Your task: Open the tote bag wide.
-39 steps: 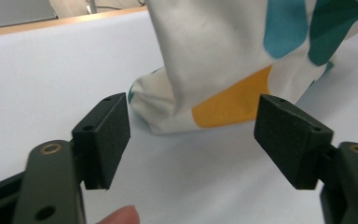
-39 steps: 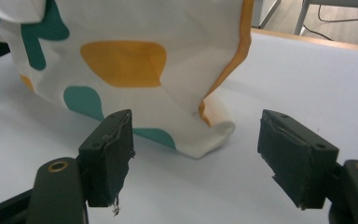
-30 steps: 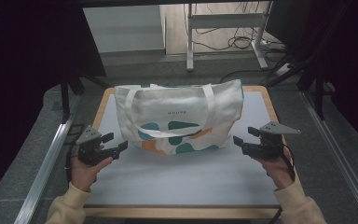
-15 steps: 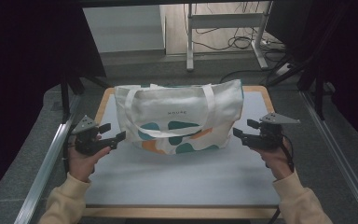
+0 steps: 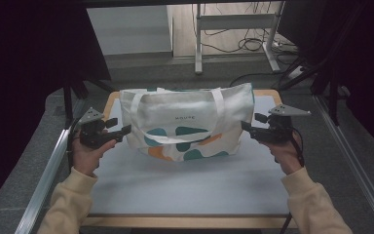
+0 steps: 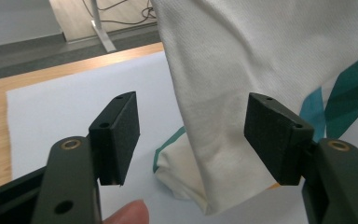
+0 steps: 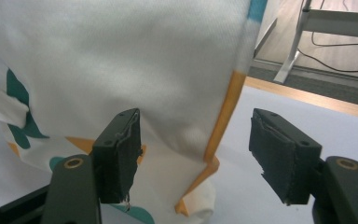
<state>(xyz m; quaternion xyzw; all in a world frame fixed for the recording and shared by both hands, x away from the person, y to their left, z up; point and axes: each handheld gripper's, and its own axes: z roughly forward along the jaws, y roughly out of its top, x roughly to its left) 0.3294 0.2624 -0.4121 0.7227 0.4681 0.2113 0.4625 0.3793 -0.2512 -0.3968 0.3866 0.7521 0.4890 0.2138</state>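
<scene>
A white tote bag (image 5: 185, 117) with teal and orange blobs stands on the table, its handles hanging down the front. My left gripper (image 5: 121, 128) is at the bag's left side. In the left gripper view the bag's side edge (image 6: 223, 154) hangs between the pads of my left gripper (image 6: 191, 130), and they do not press on it. My right gripper (image 5: 248, 126) is at the bag's right side. The orange-trimmed edge (image 7: 223, 116) lies between the pads of my right gripper (image 7: 196, 140), also unpressed. Both pairs of jaws have just been closing and still stand open.
The bag rests on a pale mat (image 5: 185, 185) on a wooden table (image 5: 175, 220). A metal rail (image 5: 44, 180) runs along the left. Desk legs and cables (image 5: 233, 29) stand on the floor behind. Dark drapes flank both sides.
Both hands have risen and moved forward, bringing each gripper in to the bag's side edges. The bag has not moved.
</scene>
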